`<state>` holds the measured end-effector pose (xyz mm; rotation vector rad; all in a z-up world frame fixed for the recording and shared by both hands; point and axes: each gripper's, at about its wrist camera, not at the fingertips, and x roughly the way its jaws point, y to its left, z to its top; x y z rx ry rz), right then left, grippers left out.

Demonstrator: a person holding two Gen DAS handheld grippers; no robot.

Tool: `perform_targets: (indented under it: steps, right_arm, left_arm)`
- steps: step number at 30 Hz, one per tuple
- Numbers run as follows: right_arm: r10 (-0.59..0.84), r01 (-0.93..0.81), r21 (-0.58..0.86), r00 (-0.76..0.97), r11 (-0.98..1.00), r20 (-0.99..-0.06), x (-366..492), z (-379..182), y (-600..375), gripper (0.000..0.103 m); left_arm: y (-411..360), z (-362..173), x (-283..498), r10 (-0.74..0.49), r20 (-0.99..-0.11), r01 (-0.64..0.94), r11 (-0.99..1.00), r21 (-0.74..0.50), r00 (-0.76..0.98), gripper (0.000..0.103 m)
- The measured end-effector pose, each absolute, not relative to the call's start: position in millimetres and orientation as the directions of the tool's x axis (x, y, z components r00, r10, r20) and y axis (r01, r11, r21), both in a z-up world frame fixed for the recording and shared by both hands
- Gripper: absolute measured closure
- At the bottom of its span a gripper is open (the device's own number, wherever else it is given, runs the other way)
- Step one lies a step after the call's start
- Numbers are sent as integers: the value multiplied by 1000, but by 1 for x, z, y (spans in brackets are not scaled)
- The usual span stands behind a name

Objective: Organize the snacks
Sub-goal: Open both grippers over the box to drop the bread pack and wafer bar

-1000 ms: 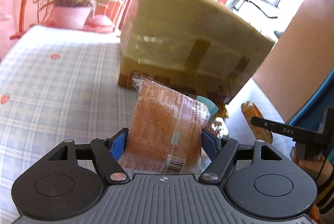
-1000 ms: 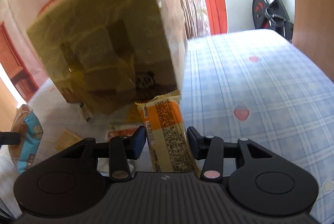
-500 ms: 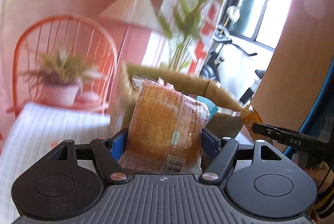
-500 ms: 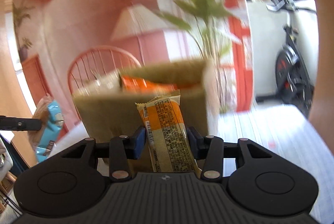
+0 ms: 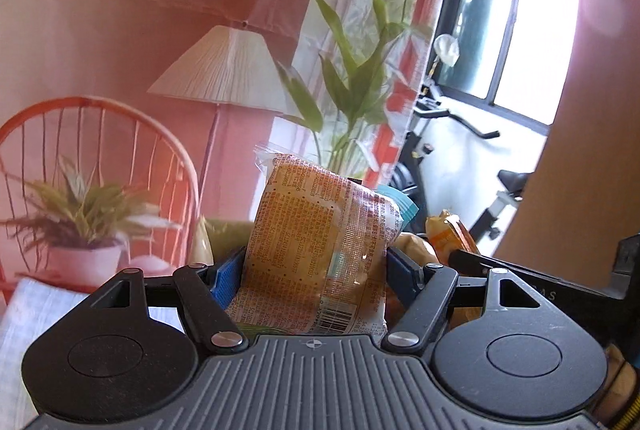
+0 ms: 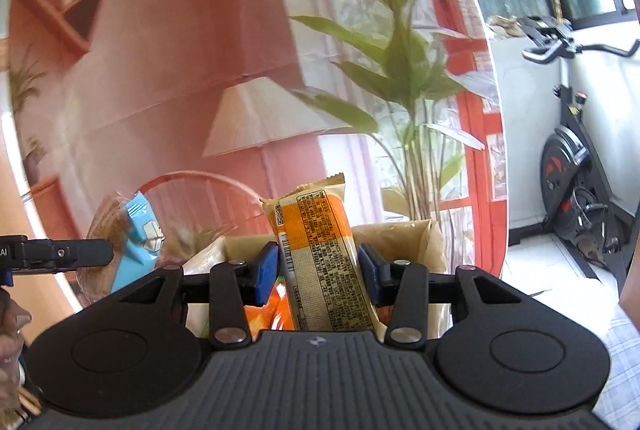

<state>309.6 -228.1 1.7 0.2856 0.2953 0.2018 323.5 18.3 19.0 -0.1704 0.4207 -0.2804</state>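
My left gripper [image 5: 316,266] is shut on a clear bread packet with orange print [image 5: 320,250], held upright over the olive cardboard box [image 5: 224,234]. My right gripper [image 6: 318,264] is shut on an orange-and-cream snack bar [image 6: 320,258], held upright above the open box [image 6: 424,242], where orange packets [image 6: 268,310] lie inside. The left gripper's packet shows in the right wrist view [image 6: 132,234], and the right gripper's snack bar shows in the left wrist view [image 5: 452,234]. Both grippers are close together at the box's top.
A red wire chair [image 5: 100,133] and a potted plant [image 5: 80,230] stand behind the checked tablecloth [image 5: 36,314]. A floor lamp [image 5: 228,69], a tall plant [image 6: 400,69] and an exercise bike [image 6: 576,165] stand beyond. A wooden panel [image 5: 592,109] rises at the right.
Both grippers have risen with their snacks from low beside the box to above its open top. The box has dropped low in both views.
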Motion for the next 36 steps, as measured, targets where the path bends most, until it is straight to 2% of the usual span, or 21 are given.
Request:
perform_targets:
  steps: [10,20,25,28,36]
  right_arm:
    - [173,-80,255,915,964,-364,351,-25,-212,57]
    - [153,-70,203,890,977,-429,358,-40,-202,56]
    - [148,-74,183,889,980,-434,354,-40,-200,54]
    - [152,-86,171,893,982,-424,350,-36,-198,48]
    - [162,-115,142,905,983,-393,331,-23,-195,48]
  left_arm:
    - [-1,-16,375,-261,-492,216,965,-148,831,27]
    - [0,-31,384,-277,-538,228,961,-156,796,27]
    - [3,-26,383,-289,-527,232,957,-174,799,21]
    - [3,-19,378,-289,-513,237,957,-165,808,19]
    - [7,-2,357,-294,-491,257,956,-142,820,19]
